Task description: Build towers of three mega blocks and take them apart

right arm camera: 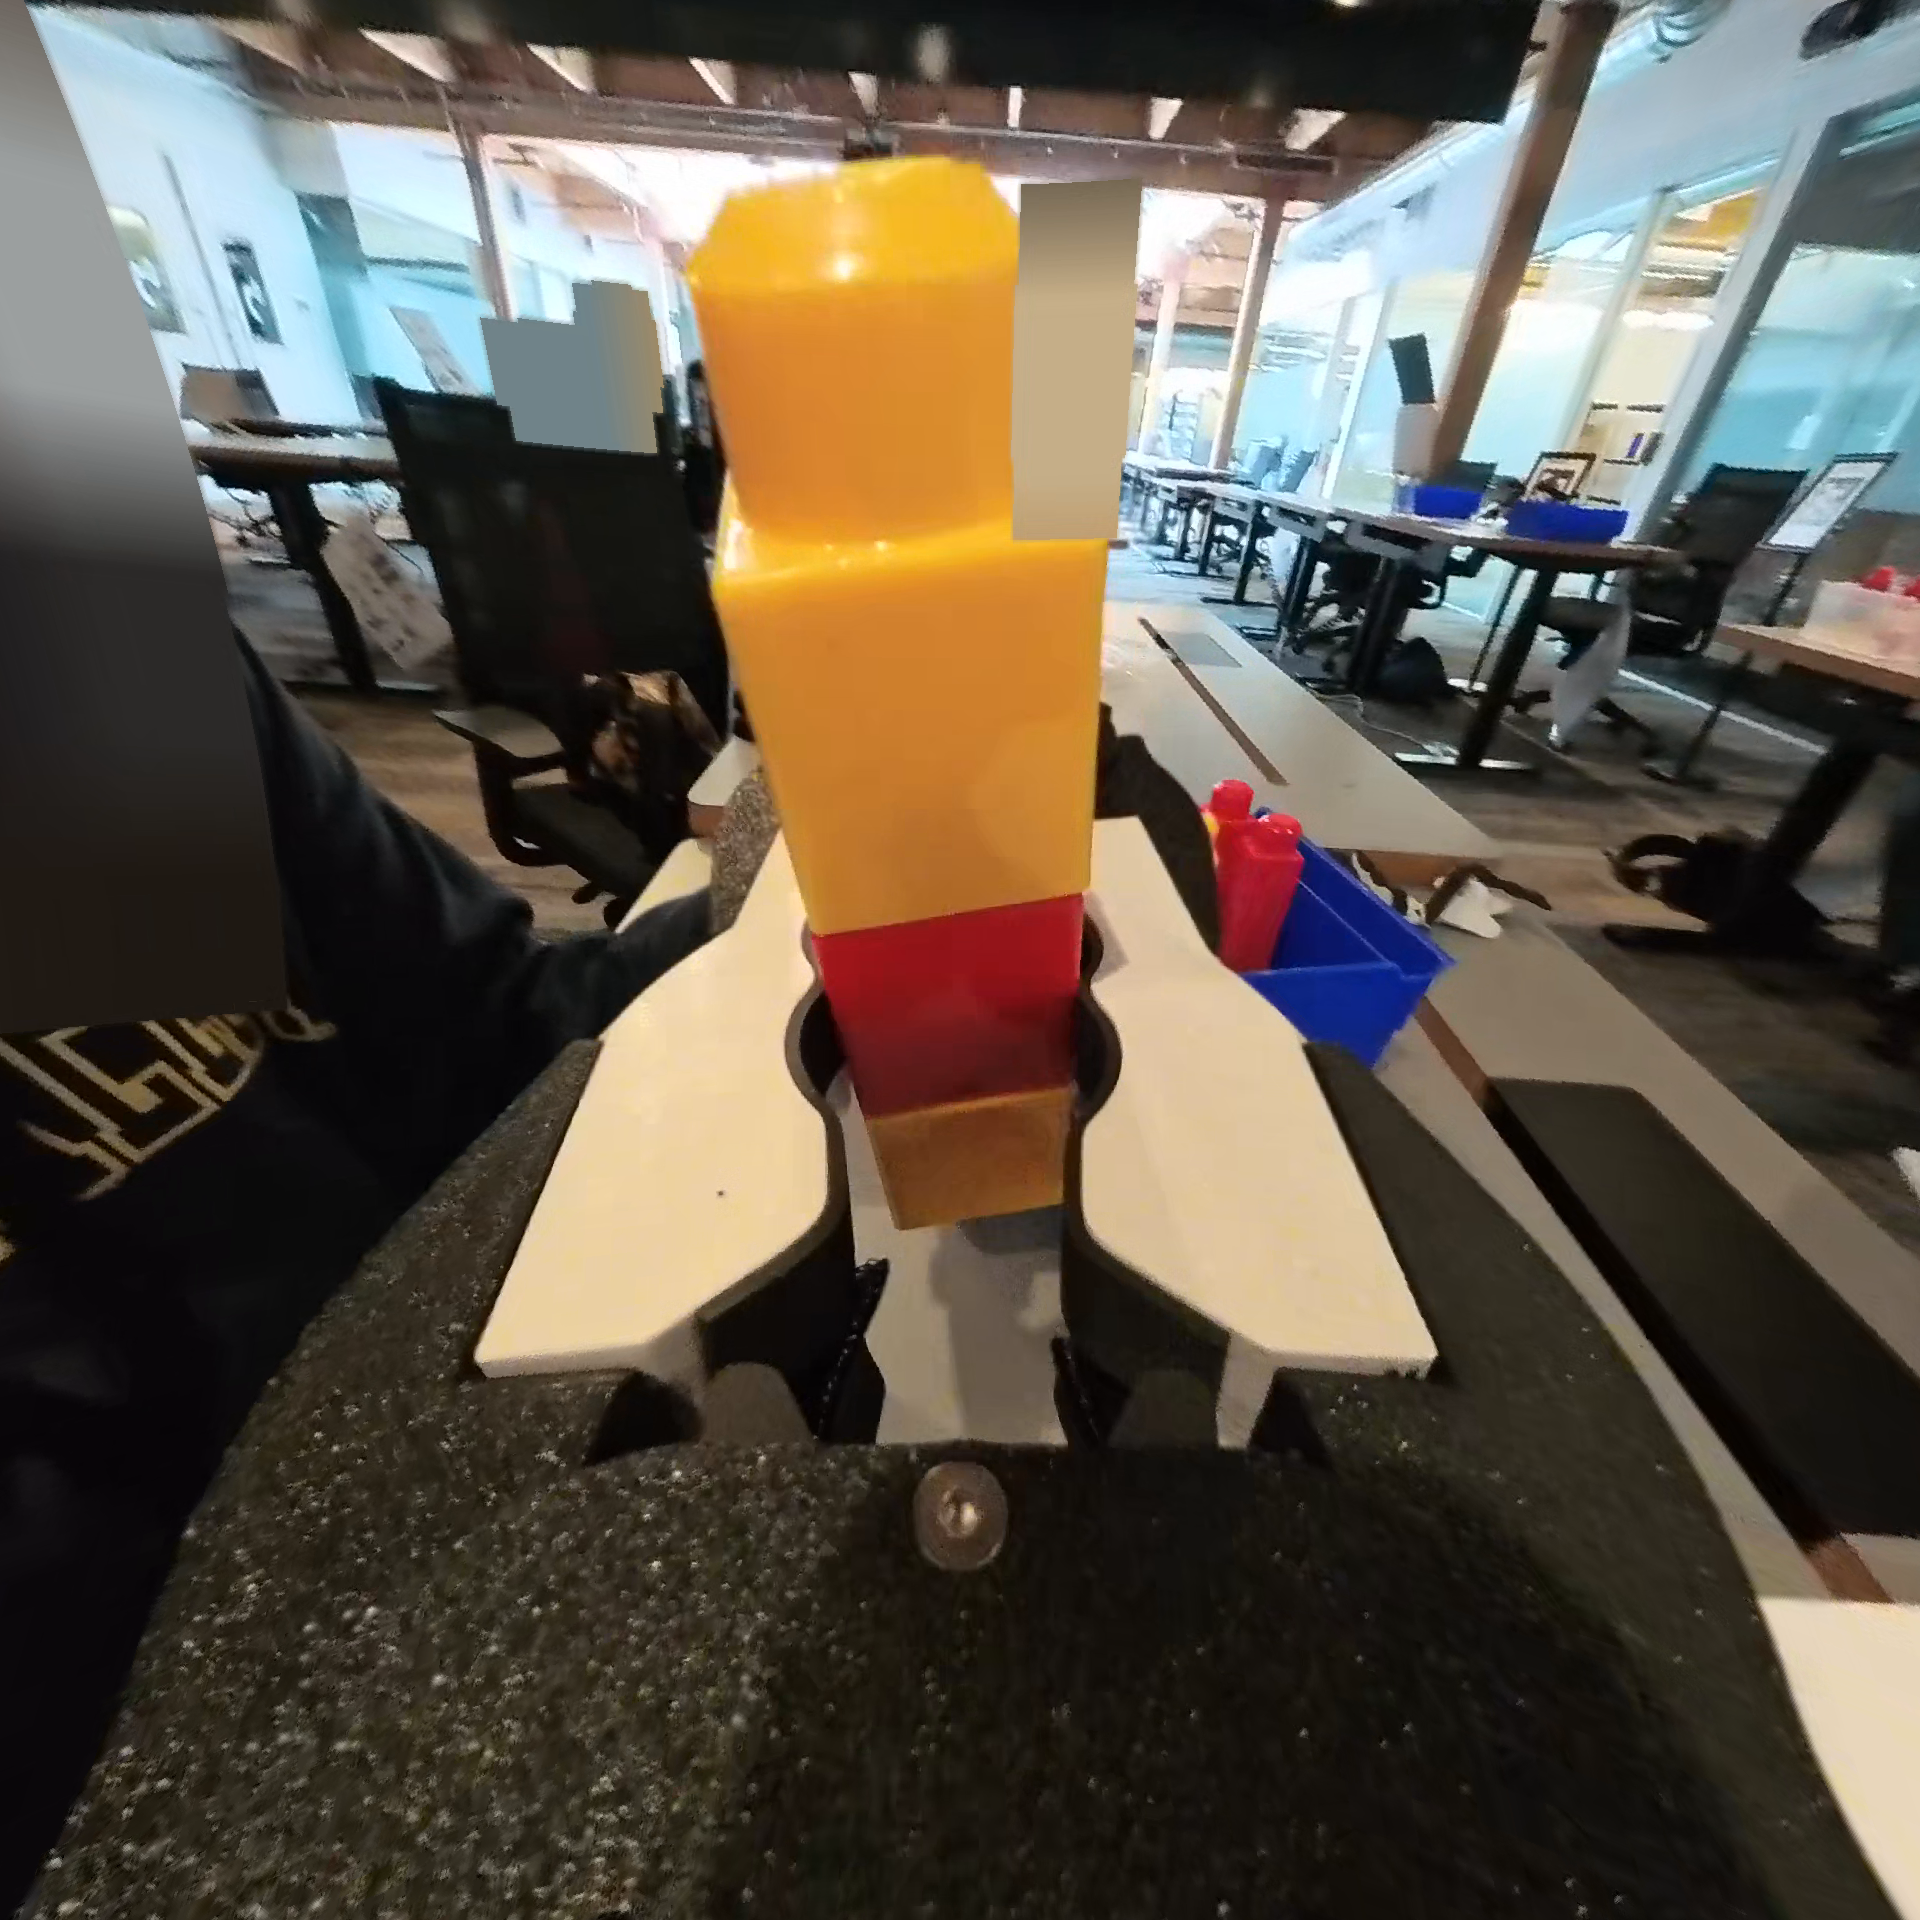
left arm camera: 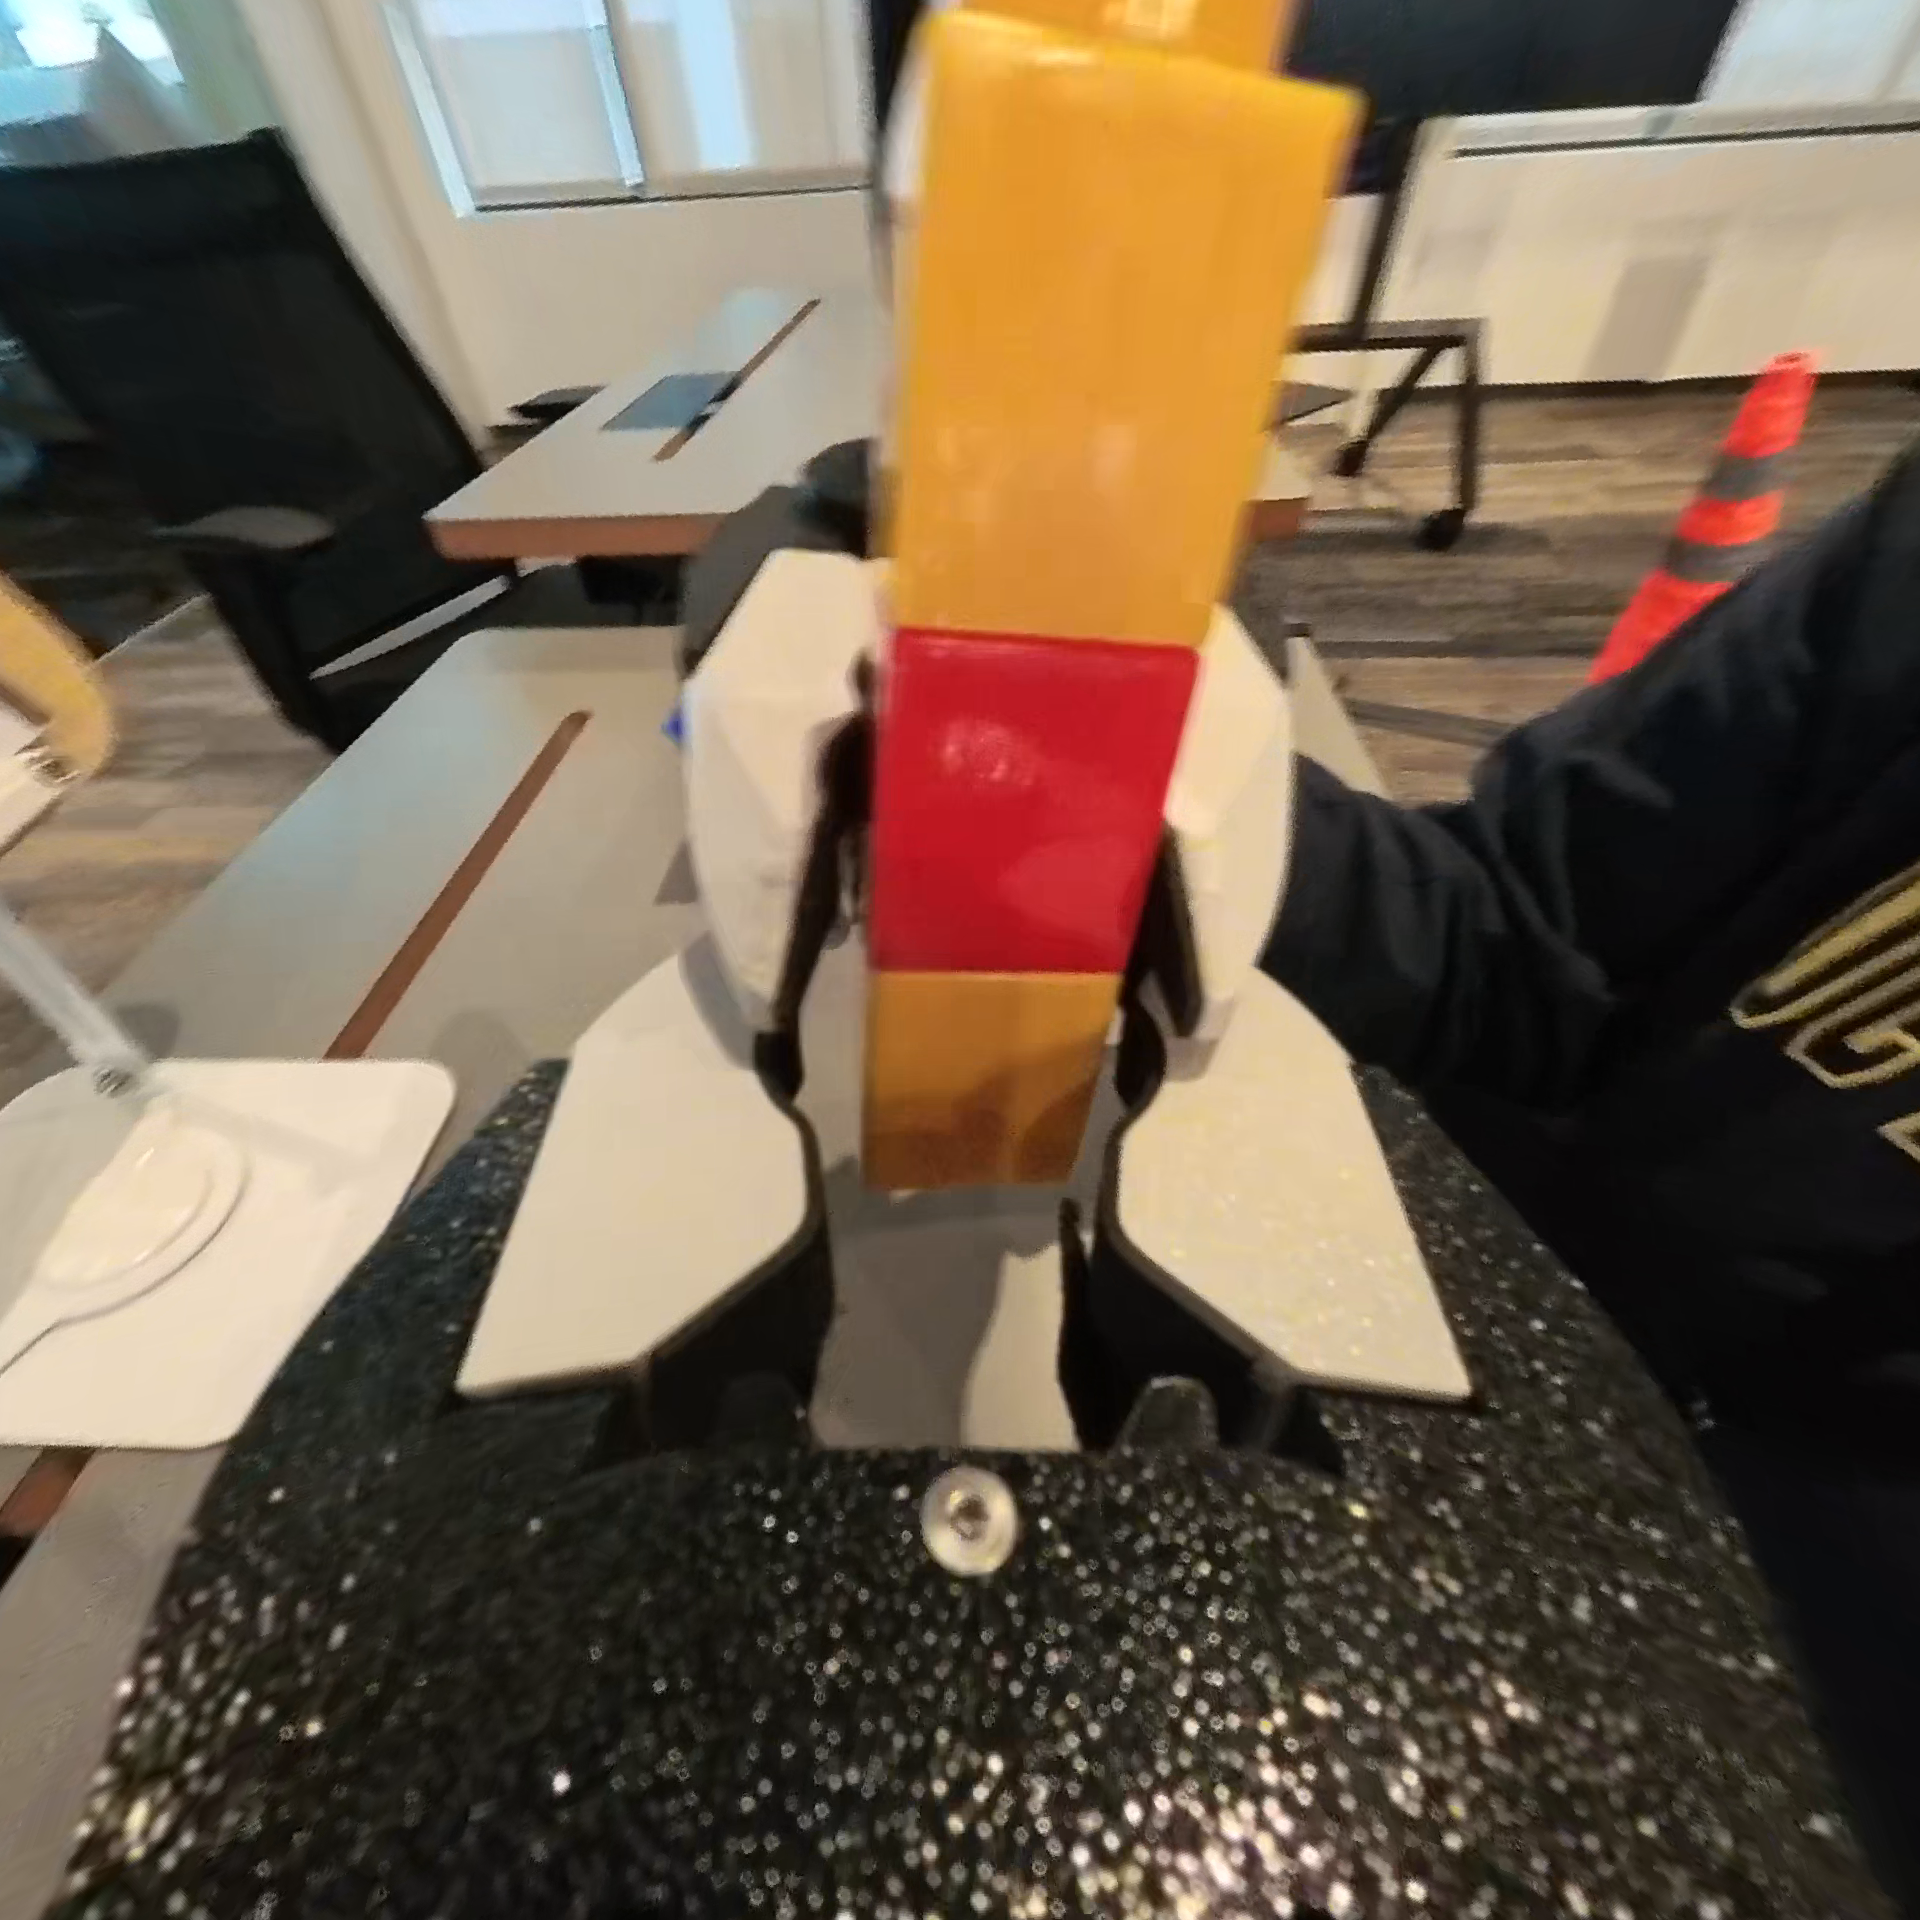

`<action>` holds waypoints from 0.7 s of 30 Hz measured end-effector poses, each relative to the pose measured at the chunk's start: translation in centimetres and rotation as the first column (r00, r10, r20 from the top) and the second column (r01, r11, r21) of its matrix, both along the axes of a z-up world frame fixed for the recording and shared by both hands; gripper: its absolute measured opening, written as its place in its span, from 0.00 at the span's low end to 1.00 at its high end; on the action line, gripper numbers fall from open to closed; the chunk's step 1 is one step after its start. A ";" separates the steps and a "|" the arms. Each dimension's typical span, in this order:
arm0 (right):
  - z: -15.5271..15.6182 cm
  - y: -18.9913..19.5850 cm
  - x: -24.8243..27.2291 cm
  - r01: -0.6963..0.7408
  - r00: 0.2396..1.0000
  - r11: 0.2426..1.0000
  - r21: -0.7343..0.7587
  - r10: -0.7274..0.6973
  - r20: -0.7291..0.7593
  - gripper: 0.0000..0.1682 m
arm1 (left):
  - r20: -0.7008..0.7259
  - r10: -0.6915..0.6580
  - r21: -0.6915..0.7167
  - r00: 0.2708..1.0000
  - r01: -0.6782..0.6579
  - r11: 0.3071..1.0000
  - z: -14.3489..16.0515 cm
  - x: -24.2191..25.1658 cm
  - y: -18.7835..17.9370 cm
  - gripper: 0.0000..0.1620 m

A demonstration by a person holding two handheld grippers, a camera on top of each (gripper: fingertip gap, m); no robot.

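Tower (left arm camera: 1039, 727) standing upright on table (left arm camera: 312, 883), yellow, red, yellow. Left gripper (left arm camera: 961, 1132) clamping bottom yellow block (left arm camera: 977, 1070); right gripper (right arm camera: 961, 1049) pinching red block (right arm camera: 951, 997). Pulling apart: hold base steady, lift straight, avoid twisting.

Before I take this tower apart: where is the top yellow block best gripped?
Likely the top yellow block across its flat side walls, coming level from the side, above the red block. The rounded stud on top offers no flat faces.
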State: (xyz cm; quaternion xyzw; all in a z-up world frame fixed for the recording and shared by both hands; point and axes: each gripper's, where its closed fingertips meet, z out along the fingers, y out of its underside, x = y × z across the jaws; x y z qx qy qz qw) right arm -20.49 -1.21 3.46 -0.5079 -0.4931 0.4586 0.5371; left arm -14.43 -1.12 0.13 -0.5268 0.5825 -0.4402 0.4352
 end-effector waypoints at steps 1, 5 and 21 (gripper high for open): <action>0.1 0.1 0.2 0.003 1.000 1.000 0.005 -0.003 -0.008 0.25 | 0.004 -0.018 -0.003 1.000 0.018 1.000 0.0 0.1 -0.3 0.34; 3.1 -0.2 1.8 0.038 0.983 0.998 0.050 -0.028 -0.181 0.38 | -0.017 -0.049 -0.031 0.999 0.049 0.998 -0.2 -0.1 -0.7 0.24; 5.7 1.0 9.6 0.576 0.747 0.516 0.634 -0.647 -0.152 0.24 | -0.103 -0.040 -0.234 0.994 0.015 0.972 -2.8 1.1 0.2 0.24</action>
